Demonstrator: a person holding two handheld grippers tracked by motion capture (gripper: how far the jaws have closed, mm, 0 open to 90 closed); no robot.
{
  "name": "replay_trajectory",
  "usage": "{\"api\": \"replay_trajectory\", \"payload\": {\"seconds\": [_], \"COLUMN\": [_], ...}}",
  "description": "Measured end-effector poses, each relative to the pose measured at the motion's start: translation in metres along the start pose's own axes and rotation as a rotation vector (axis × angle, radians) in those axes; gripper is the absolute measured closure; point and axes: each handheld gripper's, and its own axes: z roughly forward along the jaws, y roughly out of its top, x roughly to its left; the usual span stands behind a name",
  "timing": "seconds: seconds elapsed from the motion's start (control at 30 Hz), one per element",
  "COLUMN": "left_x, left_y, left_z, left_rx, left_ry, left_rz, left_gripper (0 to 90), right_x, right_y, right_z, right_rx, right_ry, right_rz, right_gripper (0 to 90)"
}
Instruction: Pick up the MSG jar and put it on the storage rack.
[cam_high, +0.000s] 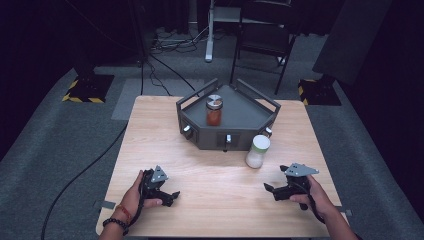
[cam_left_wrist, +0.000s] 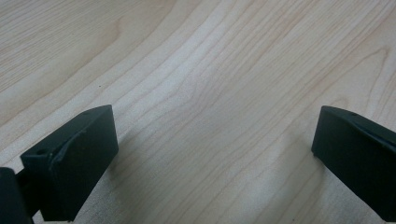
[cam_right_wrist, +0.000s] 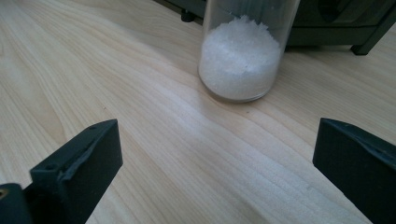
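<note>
A clear jar of white grains (cam_high: 257, 152) with a pale lid stands upright on the wooden table (cam_high: 150, 130), just in front of a dark grey angular rack (cam_high: 245, 117). A jar of red-orange spice (cam_high: 214, 111) with a silver lid stands on top of the rack. My right gripper (cam_high: 276, 178) rests low near the table's front right, open, pointing toward the white jar (cam_right_wrist: 240, 56), a short way off with nothing between its jaws. My left gripper (cam_high: 172, 196) lies at the front left, open over bare wood (cam_left_wrist: 201, 93).
The rack has small knobs along its front (cam_high: 228, 139) and raised rails at its back. Beyond the table lie a dark carpet, cables (cam_high: 165, 75), a chair frame (cam_high: 265, 40) and stand bases with yellow-black tape (cam_high: 85, 90).
</note>
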Motion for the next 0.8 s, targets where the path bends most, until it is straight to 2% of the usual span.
{"api": "replay_trajectory", "payload": {"seconds": [0.17,0.33,0.57,0.8], "left_x": [0.000,0.000,0.000,0.000], "left_y": [0.000,0.000,0.000,0.000], "left_z": [0.000,0.000,0.000,0.000], "left_rx": [0.000,0.000,0.000,0.000], "left_ry": [0.000,0.000,0.000,0.000], "left_rz": [0.000,0.000,0.000,0.000], "left_gripper": [0.3,0.3,0.3,0.3], "right_x": [0.003,0.006,0.016,0.019], "right_y": [0.003,0.004,0.011,0.018], "right_z": [-0.001,0.000,0.003,0.007], "right_rx": [-0.014,-0.043,-0.071,-0.083], "right_ry": [-0.020,-0.043,-0.099,-0.112], "right_rz": [0.011,0.047,0.059,0.080], "right_gripper": [1.2,1.3,1.2,1.2]}}
